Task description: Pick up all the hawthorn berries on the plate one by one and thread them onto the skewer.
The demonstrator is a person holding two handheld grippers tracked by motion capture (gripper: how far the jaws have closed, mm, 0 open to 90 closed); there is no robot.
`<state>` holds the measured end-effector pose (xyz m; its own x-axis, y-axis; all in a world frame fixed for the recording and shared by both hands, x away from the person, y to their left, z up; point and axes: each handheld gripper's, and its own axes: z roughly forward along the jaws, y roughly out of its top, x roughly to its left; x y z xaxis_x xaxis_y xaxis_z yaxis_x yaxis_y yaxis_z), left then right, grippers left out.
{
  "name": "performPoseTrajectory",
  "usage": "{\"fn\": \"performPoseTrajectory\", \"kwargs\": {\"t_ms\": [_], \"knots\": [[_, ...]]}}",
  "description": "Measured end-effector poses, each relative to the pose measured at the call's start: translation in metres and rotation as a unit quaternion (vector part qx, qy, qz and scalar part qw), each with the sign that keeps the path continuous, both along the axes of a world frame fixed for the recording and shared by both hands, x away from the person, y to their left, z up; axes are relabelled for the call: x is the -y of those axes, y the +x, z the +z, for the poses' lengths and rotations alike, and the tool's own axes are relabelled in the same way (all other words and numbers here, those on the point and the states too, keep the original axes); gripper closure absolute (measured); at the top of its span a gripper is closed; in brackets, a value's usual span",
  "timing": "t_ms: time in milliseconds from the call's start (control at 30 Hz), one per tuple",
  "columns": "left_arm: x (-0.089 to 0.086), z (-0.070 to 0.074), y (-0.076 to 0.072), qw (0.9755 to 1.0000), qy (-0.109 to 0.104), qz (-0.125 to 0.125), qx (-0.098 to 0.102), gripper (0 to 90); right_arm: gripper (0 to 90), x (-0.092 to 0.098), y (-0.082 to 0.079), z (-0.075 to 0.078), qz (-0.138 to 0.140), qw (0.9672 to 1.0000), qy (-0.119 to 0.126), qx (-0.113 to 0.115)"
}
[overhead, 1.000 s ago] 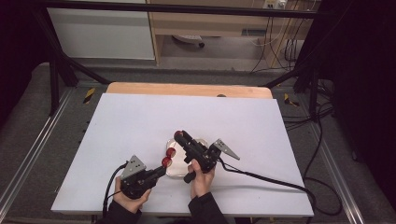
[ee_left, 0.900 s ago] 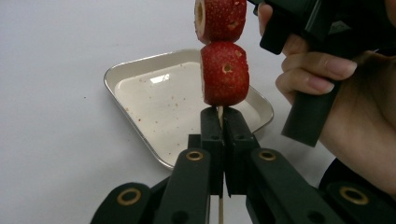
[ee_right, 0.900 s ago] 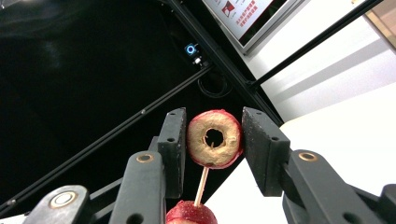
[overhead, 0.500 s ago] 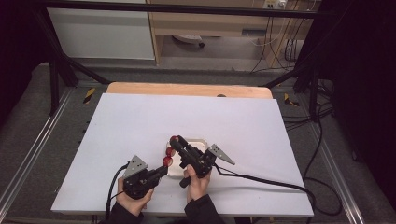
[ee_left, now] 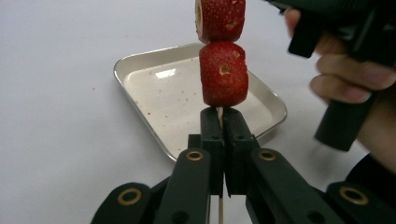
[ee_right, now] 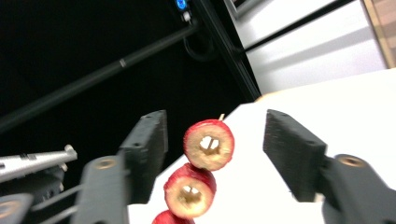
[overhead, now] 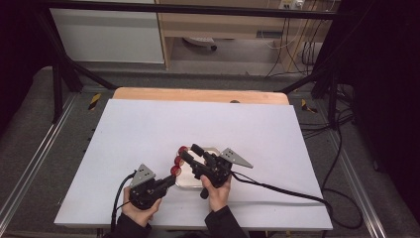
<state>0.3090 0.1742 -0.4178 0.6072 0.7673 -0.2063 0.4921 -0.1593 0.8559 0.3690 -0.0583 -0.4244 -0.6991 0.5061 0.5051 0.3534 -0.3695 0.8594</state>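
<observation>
A thin wooden skewer (ee_left: 219,114) carries three red fruit pieces (overhead: 178,159), each with a hole through its middle. My left gripper (ee_left: 223,116) is shut on the skewer's bare lower end and holds it tilted up over a metal tray (ee_left: 140,88). My right gripper (ee_right: 217,135) straddles the top fruit piece (ee_right: 208,143). Its jaws have just been opening and now stand clear of the piece on both sides. The skewer tip pokes out just behind that piece. In the high view the right gripper (overhead: 189,150) reaches in from the right, above the tray (overhead: 210,148).
The tray holds only red specks and juice marks. White sheet (overhead: 148,129) covers the table, with a wooden edge (overhead: 198,94) at the far side. A black cable (overhead: 287,191) trails right from the right gripper. Metal frame rails (overhead: 29,163) flank the table.
The right gripper's jaws have spread apart off the top fruit piece, which stays on the skewer. That gripper shifted slightly toward the left one. The left gripper has kept still.
</observation>
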Motion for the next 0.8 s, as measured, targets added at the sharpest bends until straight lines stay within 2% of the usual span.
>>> {"fn": "performPoseTrajectory", "kwargs": {"t_ms": [100, 200, 367, 467, 600, 667, 733, 767, 800], "knots": [[-0.002, -0.002, 0.002, 1.0000, 0.004, 0.001, 0.000, 88.2, 26.2, 0.009, 0.003, 0.006, -0.002, 0.9987, -0.049, -0.013], [-0.004, -0.002, 0.003, 1.0000, 0.008, 0.001, 0.002, 88.2, 18.6, 0.019, 0.008, 0.008, 0.001, 0.9950, -0.096, -0.028], [-0.006, -0.003, 0.003, 0.9998, 0.015, -0.003, 0.010, 88.3, 10.0, 0.036, 0.014, 0.007, 0.013, 0.9842, -0.173, -0.035], [-0.007, -0.003, 0.004, 0.9997, 0.018, -0.007, 0.012, 88.3, 6.9, 0.047, 0.015, 0.006, 0.022, 0.9762, -0.211, -0.047], [-0.008, -0.002, 0.005, 0.9995, 0.024, -0.012, 0.014, 88.3, 3.7, 0.061, 0.016, 0.003, 0.040, 0.9636, -0.259, -0.051], [-0.009, -0.003, 0.005, 0.9995, 0.027, -0.014, 0.013, 88.2, 2.5, 0.068, 0.015, 0.001, 0.049, 0.9555, -0.286, -0.054], [-0.009, -0.003, 0.005, 0.9994, 0.028, -0.016, 0.012, 88.2, 2.0, 0.075, 0.013, -0.001, 0.046, 0.9458, -0.317, -0.053], [-0.010, -0.003, 0.006, 0.9994, 0.028, -0.017, 0.012, 88.3, 1.5, 0.079, 0.012, -0.002, 0.048, 0.9424, -0.327, -0.052], [-0.010, -0.003, 0.006, 0.9993, 0.030, -0.019, 0.011, 88.2, 0.7, 0.082, 0.010, -0.004, 0.050, 0.9407, -0.331, -0.057]]}}
